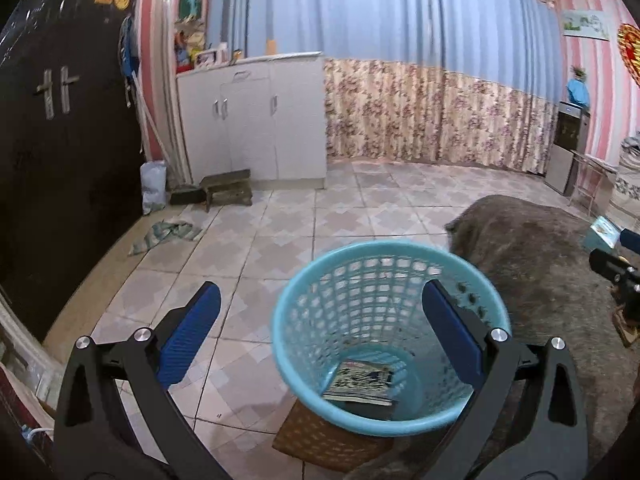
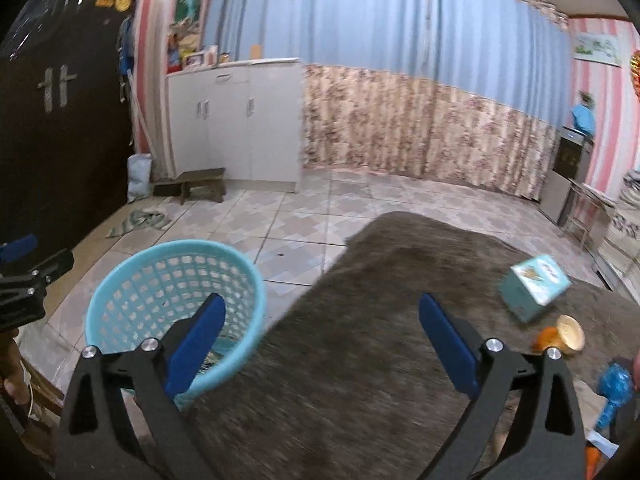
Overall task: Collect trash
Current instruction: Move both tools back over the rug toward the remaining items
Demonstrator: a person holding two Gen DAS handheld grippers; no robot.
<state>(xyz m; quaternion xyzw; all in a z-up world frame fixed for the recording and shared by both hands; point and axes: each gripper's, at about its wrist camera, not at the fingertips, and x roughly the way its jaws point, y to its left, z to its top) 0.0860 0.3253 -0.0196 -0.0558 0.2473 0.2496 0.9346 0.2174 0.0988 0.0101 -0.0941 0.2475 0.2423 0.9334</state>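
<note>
The blue basket (image 1: pixel 390 336) sits on a woven mat (image 1: pixel 320 440) on the tiled floor (image 1: pixel 280 248), right at the edge of a fuzzy brown blanket (image 2: pixel 400 320). One flat packet (image 1: pixel 358 382) lies in the bottom of the basket. On the blanket there is one teal box (image 2: pixel 534 286), one small cup (image 2: pixel 568 334) and one shiny blue wrapper (image 2: pixel 614 392), all well apart from the basket. The left gripper (image 1: pixel 320 332) has its fingers spread wide over the basket, pinching nothing. The right gripper (image 2: pixel 322 344) has its fingers spread wide over the blanket, with nothing between them. Farther off stand one white cabinet (image 1: pixel 256 120), one small stool (image 1: pixel 226 188), a long curtain (image 1: pixel 400 80) and a dark wardrobe (image 1: pixel 60 140). One rag (image 1: pixel 166 234) lies on the floor.
</note>
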